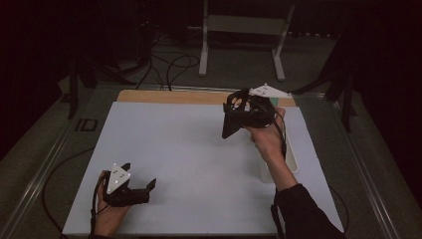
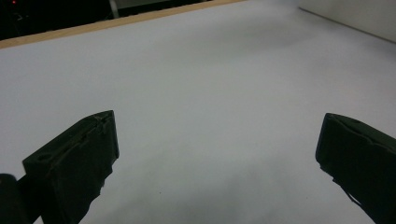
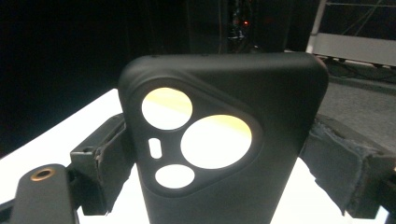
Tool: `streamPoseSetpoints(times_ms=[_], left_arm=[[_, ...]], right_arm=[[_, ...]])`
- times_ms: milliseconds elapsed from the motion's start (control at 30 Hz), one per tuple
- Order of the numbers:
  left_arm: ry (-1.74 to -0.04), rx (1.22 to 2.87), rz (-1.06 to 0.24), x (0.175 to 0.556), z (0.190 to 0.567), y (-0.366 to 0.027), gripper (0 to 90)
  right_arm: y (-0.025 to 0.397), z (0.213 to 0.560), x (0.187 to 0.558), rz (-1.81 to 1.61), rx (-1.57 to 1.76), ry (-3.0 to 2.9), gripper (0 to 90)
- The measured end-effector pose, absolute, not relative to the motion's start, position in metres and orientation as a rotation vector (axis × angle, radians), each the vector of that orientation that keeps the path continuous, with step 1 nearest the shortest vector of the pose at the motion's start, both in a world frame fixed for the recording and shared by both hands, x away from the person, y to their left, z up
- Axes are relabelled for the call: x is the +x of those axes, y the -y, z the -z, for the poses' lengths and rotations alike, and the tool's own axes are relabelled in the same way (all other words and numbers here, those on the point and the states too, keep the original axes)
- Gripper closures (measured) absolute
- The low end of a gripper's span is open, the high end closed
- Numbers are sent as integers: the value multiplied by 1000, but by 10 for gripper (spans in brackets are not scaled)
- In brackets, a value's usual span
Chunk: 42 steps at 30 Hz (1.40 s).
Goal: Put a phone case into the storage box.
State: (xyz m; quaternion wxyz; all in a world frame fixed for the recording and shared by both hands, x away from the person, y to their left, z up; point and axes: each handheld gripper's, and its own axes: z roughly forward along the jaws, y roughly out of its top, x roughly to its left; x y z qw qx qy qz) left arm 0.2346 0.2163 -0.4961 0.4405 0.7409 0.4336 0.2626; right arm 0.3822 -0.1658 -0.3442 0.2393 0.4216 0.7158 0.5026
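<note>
A black phone case [image 3: 224, 135] with round camera cut-outs stands between the jaws of my right gripper [image 3: 215, 163], which is shut on its two sides. In the high view the right gripper [image 1: 238, 115] holds the phone case [image 1: 235, 107] raised over the far right part of the white board [image 1: 189, 164]. My left gripper [image 1: 142, 179] rests low near the board's front left, jaws wide apart with nothing between them. The left gripper view shows my left gripper [image 2: 217, 154] over bare white board [image 2: 210, 79].
A white rectangular container [image 1: 291, 159] lies along the board's right edge, partly behind the right forearm. A wooden strip [image 1: 169, 96] borders the board's far edge. Cables [image 1: 169, 64] and a white stand [image 1: 239, 30] lie on the floor beyond the table.
</note>
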Motion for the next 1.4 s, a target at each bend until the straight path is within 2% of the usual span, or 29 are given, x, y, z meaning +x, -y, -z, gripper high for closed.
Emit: streamPoseSetpoints(times_ms=[1400], left_arm=[[-1079, 1836, -654, 234, 496, -216, 1]], right_arm=[[222, 340, 424, -1219, 1298, -1810, 136]])
